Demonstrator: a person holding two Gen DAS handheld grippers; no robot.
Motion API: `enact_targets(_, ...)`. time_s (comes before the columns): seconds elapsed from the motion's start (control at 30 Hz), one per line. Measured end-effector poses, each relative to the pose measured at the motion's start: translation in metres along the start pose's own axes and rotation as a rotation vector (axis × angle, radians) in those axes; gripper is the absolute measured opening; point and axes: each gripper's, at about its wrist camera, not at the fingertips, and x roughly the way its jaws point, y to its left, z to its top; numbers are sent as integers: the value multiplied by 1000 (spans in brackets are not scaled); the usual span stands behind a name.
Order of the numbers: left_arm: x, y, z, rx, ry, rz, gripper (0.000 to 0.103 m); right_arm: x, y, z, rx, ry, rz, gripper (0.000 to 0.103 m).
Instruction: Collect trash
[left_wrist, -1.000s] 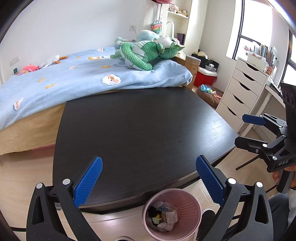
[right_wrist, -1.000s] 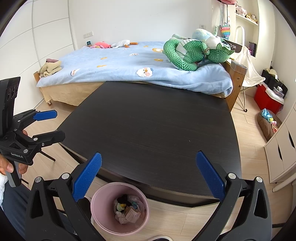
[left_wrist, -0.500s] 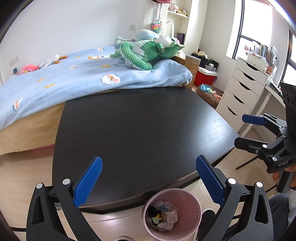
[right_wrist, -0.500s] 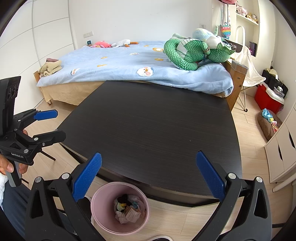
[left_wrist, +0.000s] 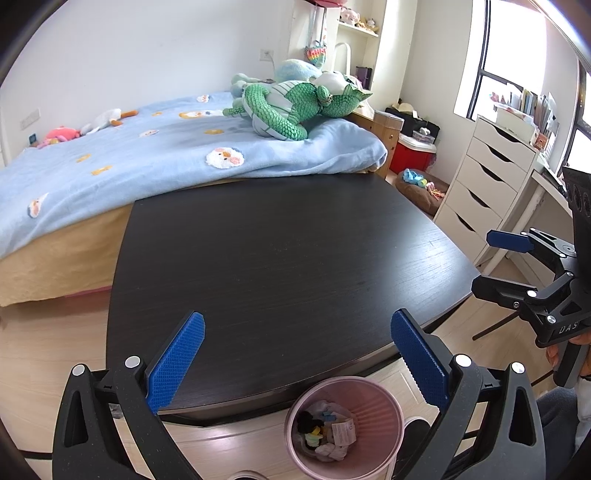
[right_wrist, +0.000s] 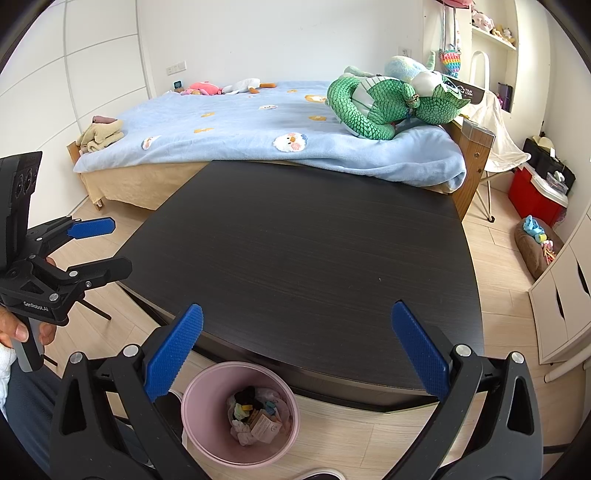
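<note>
We hold left gripper (left_wrist: 297, 363) and right gripper (right_wrist: 295, 354) over dark surface (left_wrist: 280, 258), fingers spread, grasping nothing. Trash (right_wrist: 255, 415) sits inside pink bin (right_wrist: 199, 435), lower centre of frame — surface shows no litter. Task looks finished; best step: scan floor edges before stopping — keep fingers clear of bin rim.

Ahead of the tongs lies a dark wood-grain worktop (left_wrist: 280, 258), its far edge meeting a bed (right_wrist: 240, 125) spread with a pale blue blanket. White walls (right_wrist: 258, 33) close the room beyond the bed. To the right of the tongs, a white chest of drawers (left_wrist: 484, 184) stands under a bright window (left_wrist: 513, 48), and wall shelves (right_wrist: 495, 40) rise in the far corner. Light wood flooring (right_wrist: 509, 266) runs below the tongs on both sides.
</note>
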Motion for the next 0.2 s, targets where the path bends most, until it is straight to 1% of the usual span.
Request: enact_targets(0.2, -1, 0, 0, -5, -3, 17, 97, 0, 0, -1, 3, -1, 0, 100)
